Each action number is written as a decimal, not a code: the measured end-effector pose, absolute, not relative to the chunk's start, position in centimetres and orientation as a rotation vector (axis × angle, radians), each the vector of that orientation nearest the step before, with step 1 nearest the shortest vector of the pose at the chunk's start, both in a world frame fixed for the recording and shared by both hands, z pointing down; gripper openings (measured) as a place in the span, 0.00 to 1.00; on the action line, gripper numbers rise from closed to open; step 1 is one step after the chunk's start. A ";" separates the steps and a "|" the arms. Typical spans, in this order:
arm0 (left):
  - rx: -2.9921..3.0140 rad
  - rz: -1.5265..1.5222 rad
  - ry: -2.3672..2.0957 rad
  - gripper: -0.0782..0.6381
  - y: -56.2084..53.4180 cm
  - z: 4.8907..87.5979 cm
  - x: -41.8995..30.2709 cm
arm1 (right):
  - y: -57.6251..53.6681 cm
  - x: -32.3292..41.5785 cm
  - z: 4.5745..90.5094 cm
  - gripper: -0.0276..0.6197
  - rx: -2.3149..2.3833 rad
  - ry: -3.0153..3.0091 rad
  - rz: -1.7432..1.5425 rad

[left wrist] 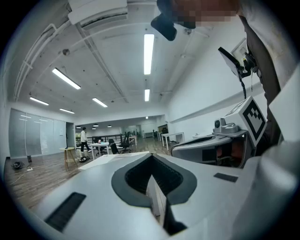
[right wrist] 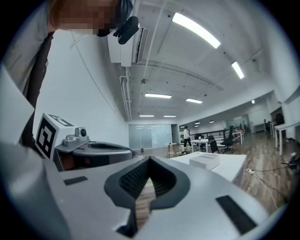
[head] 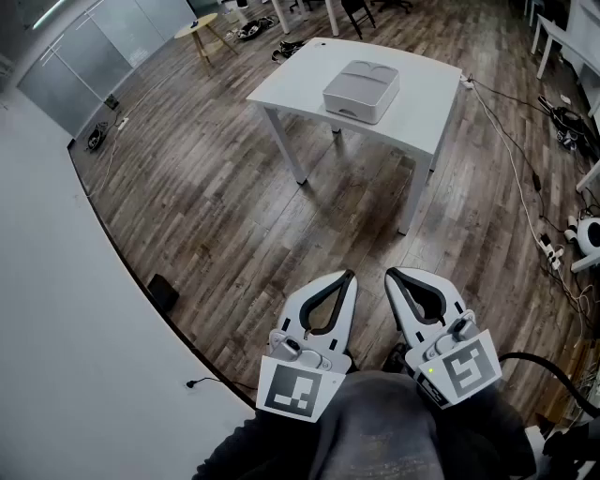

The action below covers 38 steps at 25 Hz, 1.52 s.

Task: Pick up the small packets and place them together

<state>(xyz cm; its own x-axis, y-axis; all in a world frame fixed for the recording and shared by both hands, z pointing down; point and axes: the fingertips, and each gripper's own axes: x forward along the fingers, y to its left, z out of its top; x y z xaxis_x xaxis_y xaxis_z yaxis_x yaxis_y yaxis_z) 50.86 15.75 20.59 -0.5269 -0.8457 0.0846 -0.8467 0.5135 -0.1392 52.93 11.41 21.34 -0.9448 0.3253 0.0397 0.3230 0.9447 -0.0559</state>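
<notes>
No small packets show in any view. In the head view both grippers are held close to the person's body, side by side above the wooden floor, level and pointing toward a white table (head: 300, 80). My left gripper (head: 351, 275) is shut, its tips meeting with nothing between them; the left gripper view shows the same (left wrist: 151, 154). My right gripper (head: 390, 273) is shut and empty too, its dark pads touching at the tip (right wrist: 150, 159). A light grey box (head: 361, 91) lies on the table, well ahead of both grippers, and it shows again in the right gripper view (right wrist: 205, 160).
A white wall (head: 56, 309) runs along the left, with a small black object (head: 162, 292) on the floor at its foot. Cables (head: 525, 187) trail over the floor at the right. A round yellow side table (head: 199, 25) stands far back. A person (right wrist: 186, 136) walks in the distance.
</notes>
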 end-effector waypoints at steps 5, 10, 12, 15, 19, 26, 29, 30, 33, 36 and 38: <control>1.533 0.243 -2.735 0.11 16.2 20.9 50.0 | 12.0 52.1 21.8 0.05 -0.510 -3.038 0.078; 1.527 0.217 -2.742 0.11 17.3 21.3 49.1 | 13.0 51.2 22.3 0.05 -0.526 -3.021 0.077; 1.521 0.212 -2.741 0.11 18.0 21.5 48.7 | 13.7 50.7 22.4 0.05 -0.535 -3.016 0.075; 1.512 0.200 -2.746 0.11 19.1 21.7 47.8 | 14.7 49.7 22.4 0.05 -0.549 -3.012 0.057; 1.486 0.178 -2.752 0.11 21.6 21.8 46.5 | 16.7 48.1 22.4 0.05 -0.567 -3.006 0.041; 1.433 0.168 -2.751 0.11 27.0 23.1 44.9 | 21.1 45.8 23.6 0.05 -0.581 -2.993 0.113; 1.409 0.167 -2.746 0.11 28.5 23.9 44.1 | 22.0 44.7 24.2 0.05 -0.585 -2.981 0.108; 1.401 0.165 -2.745 0.11 28.8 24.1 43.9 | 22.2 44.3 24.2 0.05 -0.588 -2.977 0.115; 1.373 0.149 -2.746 0.11 29.5 24.6 43.0 | 22.6 43.2 24.6 0.05 -0.596 -2.966 0.129; 1.345 0.156 -2.744 0.11 30.3 25.2 42.0 | 23.3 42.0 25.4 0.05 -0.612 -2.948 0.146; 1.321 0.170 -2.735 0.11 30.8 25.8 41.1 | 23.6 41.1 26.1 0.05 -0.620 -2.941 0.168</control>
<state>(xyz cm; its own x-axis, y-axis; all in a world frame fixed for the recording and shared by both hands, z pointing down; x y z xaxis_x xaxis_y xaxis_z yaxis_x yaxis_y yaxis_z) 41.14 30.77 25.80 -0.6190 -0.7732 0.1376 -0.7843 0.6177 -0.0574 41.10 23.57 26.09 -0.9068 0.4081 0.1055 0.3935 0.9093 -0.1354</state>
